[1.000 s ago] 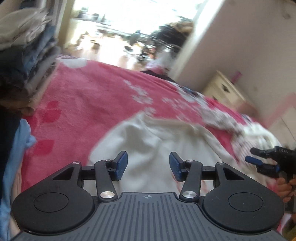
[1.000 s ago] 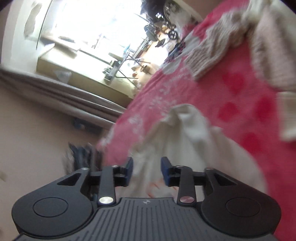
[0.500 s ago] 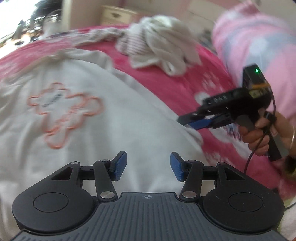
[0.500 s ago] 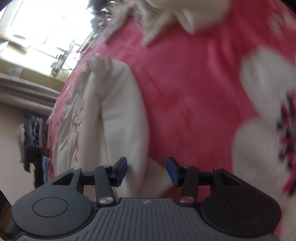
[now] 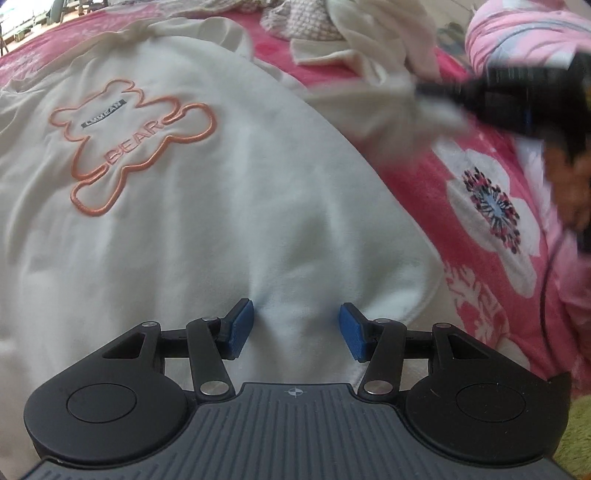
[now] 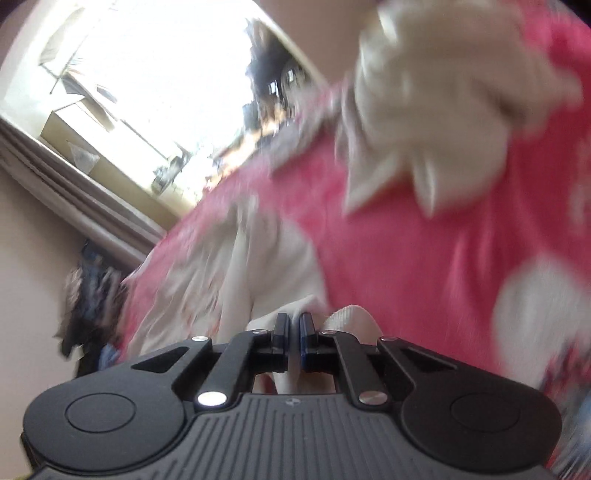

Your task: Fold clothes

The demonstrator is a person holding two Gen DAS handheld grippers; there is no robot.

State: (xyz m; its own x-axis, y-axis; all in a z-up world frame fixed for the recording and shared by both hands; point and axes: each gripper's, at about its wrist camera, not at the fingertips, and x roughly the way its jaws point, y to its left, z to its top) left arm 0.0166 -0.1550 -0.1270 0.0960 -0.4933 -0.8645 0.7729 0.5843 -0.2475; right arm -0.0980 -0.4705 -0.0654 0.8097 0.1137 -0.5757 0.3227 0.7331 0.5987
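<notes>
Pink fleece blanket with white flower prints (image 5: 491,206) covers the bed under both claws; bright window light (image 6: 159,74) and a beige curtain (image 6: 74,192) fill the room beyond the right claw, with a dark heap of clothes (image 6: 88,295) to its left by the wall; no container shows. Spread flat ahead of the left claw (image 5: 295,328) lies the cream sweatshirt with an orange embroidered bear outline (image 5: 192,206), its hem directly under the blue pads; that claw stands half wide, holding nothing, pads apart over the cloth. Beyond it, up and right, a crumpled pile of cream and checked garments (image 5: 332,33) sits on the blanket. The right claw (image 6: 293,339) is pinched narrow on a fold of the sweatshirt's edge (image 6: 258,280); in the left view it appears blurred at the right, a hand (image 5: 569,184) behind it.
</notes>
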